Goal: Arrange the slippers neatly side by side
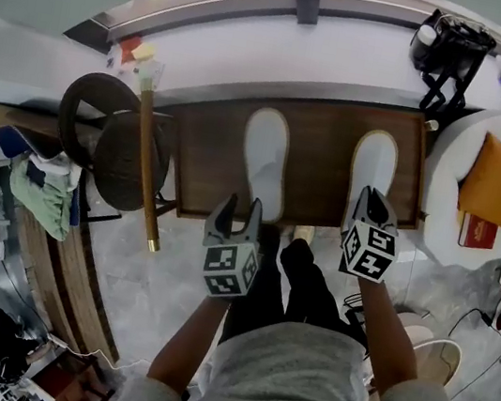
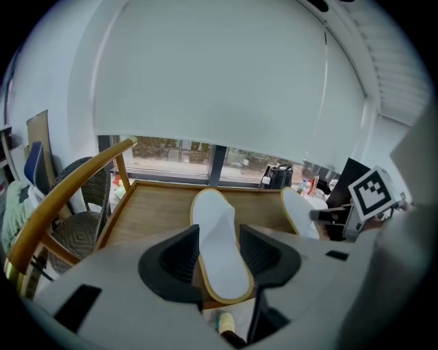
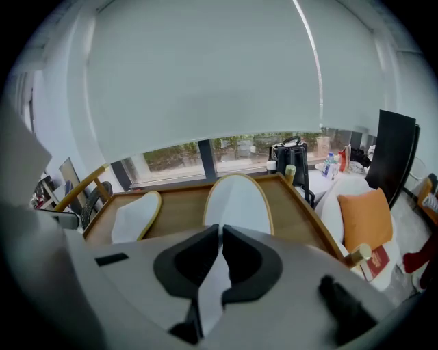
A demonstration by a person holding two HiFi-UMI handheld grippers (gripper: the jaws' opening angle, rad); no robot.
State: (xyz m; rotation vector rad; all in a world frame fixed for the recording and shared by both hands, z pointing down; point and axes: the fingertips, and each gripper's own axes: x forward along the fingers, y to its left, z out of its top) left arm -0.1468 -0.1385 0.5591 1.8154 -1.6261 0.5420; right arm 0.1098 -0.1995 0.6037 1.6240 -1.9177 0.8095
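Note:
Two white slippers with tan edging lie toes away from me on a brown wooden table (image 1: 329, 127). The left slipper (image 1: 265, 157) sits near the table's middle and the right slipper (image 1: 374, 163) lies well apart from it, toward the right end. My left gripper (image 1: 236, 210) is at the left slipper's heel. In the left gripper view its jaws straddle that slipper (image 2: 213, 219) and stand open. My right gripper (image 1: 373, 204) is at the right slipper's heel. Its jaws (image 3: 220, 236) are pinched on the thin white heel edge of the right slipper (image 3: 238, 202).
A dark wicker chair (image 1: 109, 138) with a curved wooden arm (image 1: 146, 168) stands at the table's left end. A white seat with an orange cushion (image 1: 500, 184) is at the right. A black bag (image 1: 453, 43) sits on the ledge behind. The person's legs (image 1: 302, 289) are at the table's front edge.

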